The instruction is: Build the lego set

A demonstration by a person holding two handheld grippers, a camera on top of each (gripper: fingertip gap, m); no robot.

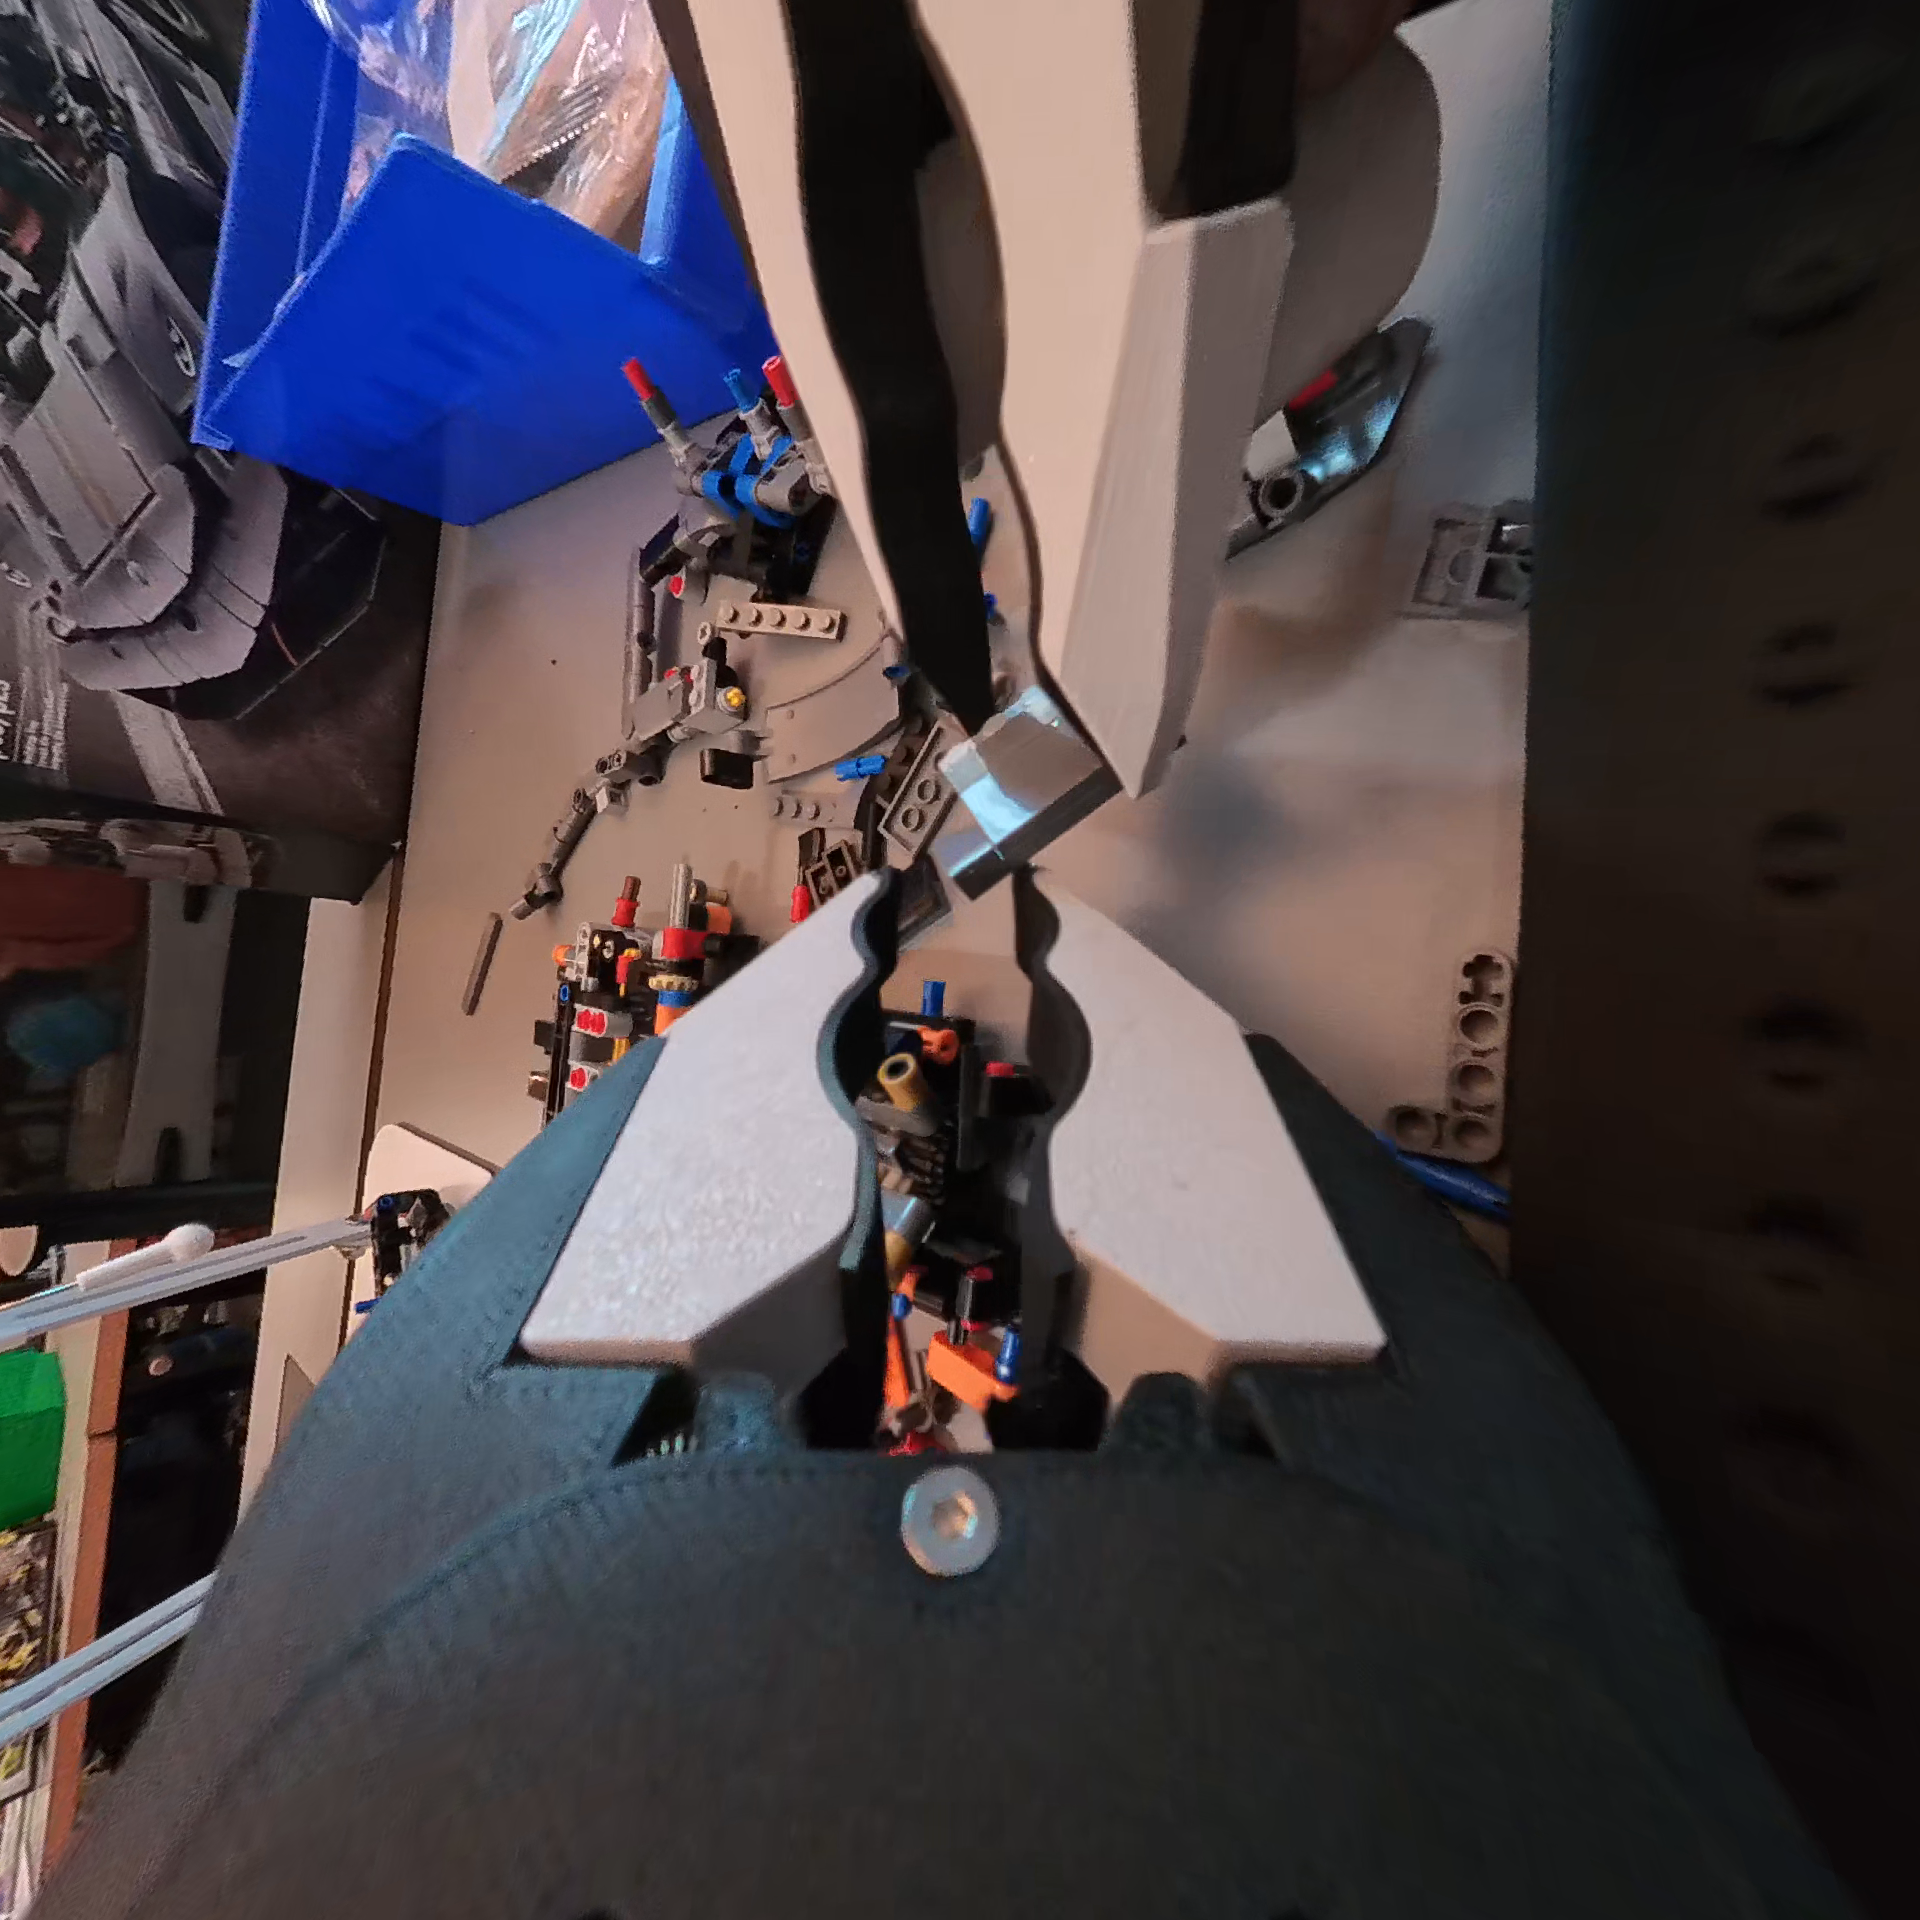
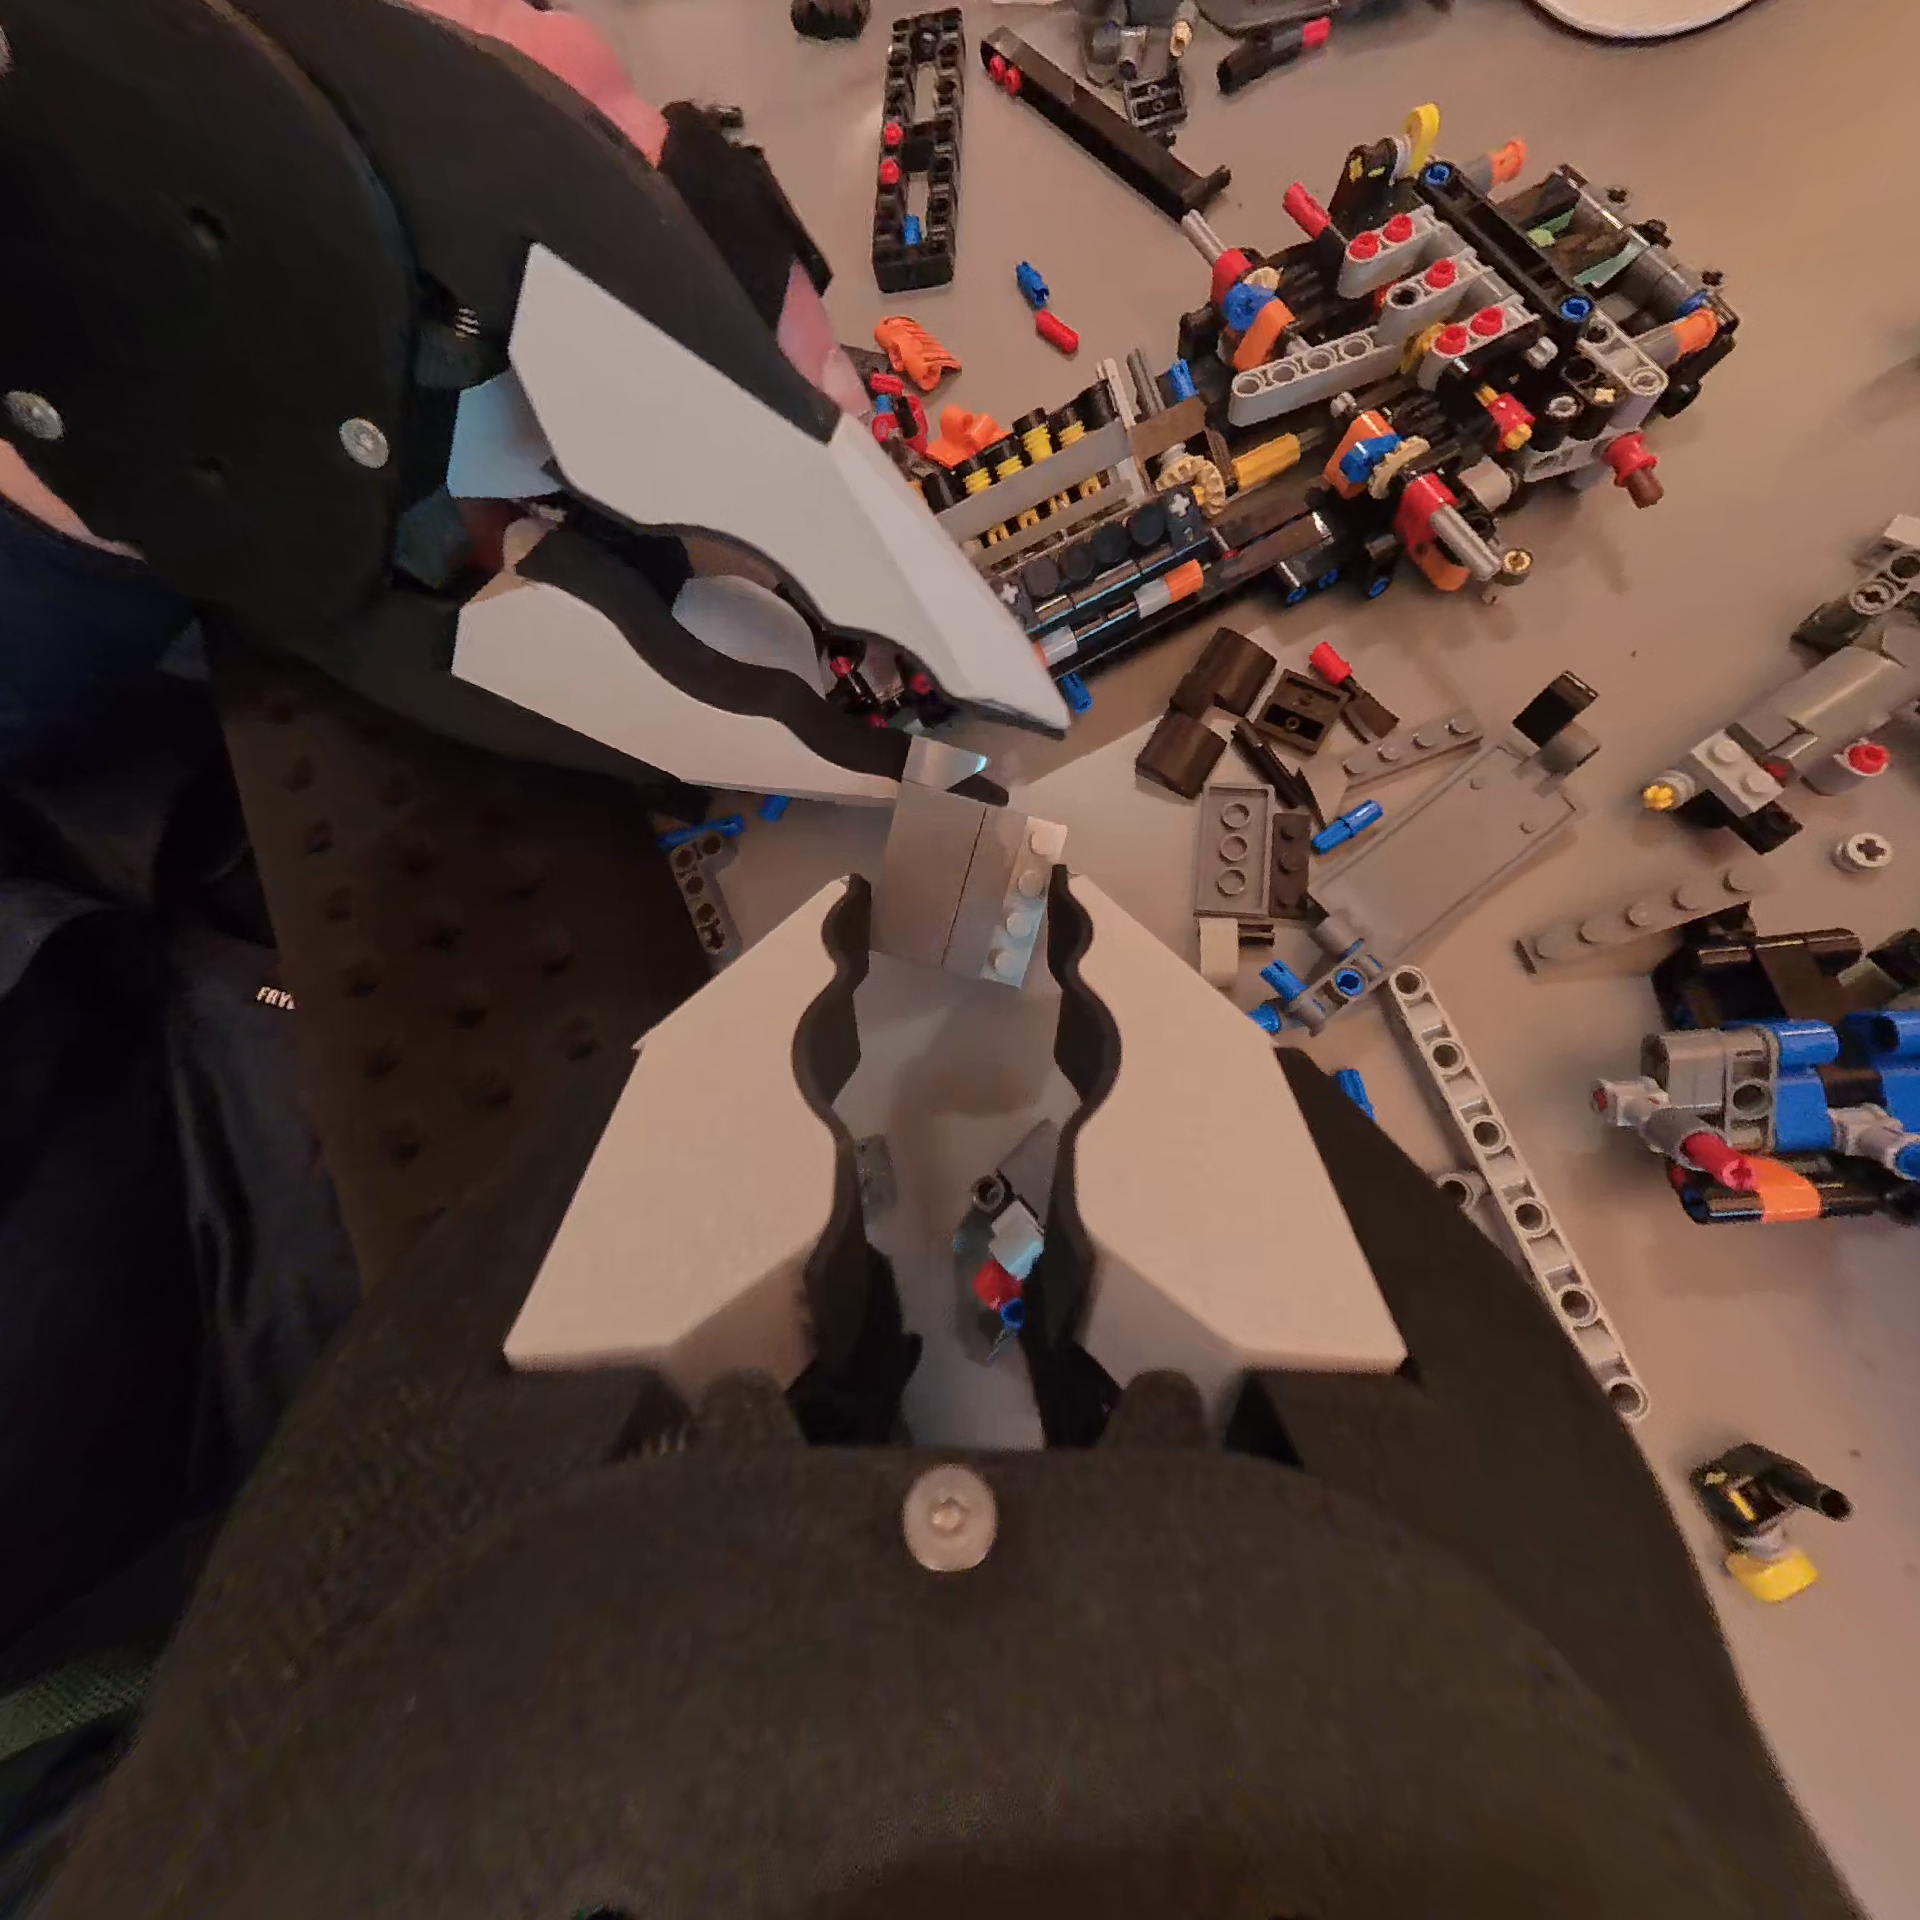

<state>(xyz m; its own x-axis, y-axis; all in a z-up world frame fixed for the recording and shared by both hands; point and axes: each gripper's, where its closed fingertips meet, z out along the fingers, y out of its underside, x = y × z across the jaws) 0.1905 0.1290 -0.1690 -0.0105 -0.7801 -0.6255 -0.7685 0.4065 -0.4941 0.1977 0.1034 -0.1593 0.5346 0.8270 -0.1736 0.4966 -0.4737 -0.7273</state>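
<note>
1. Between the two sets of fingers, clear of the surface (image 2: 1829, 1330): grey brick assembly (image 2: 935, 894), held in the air from opposite ends.
2. Right gripper (image 2: 956, 891) clamped across the assembly's smooth sides, studded plate edge against the right-hand finger. Left gripper (image 1: 956, 888) nearly closed, apparently nipping one corner only.
3. To seat the join well: hold the right grip steady as the anvil, square up the edges, then press straight along the stud direction. No twisting. Shallow corner hold on the left, likely to slip under a sideways load.
4. Look for flush seams all round before easing either grip.
5. Seen only from the right wrist view: the studs on the plate; Technic chassis (image 2: 1351, 416) beyond the fingers, up and to the right; long grey beam (image 2: 1507, 1174) lying just right of the right-hand finger.
6. Seen only from the left wrist view: blue bin (image 1: 436, 343) and set box (image 1: 104, 416), well beyond the fingers to the left.
</note>
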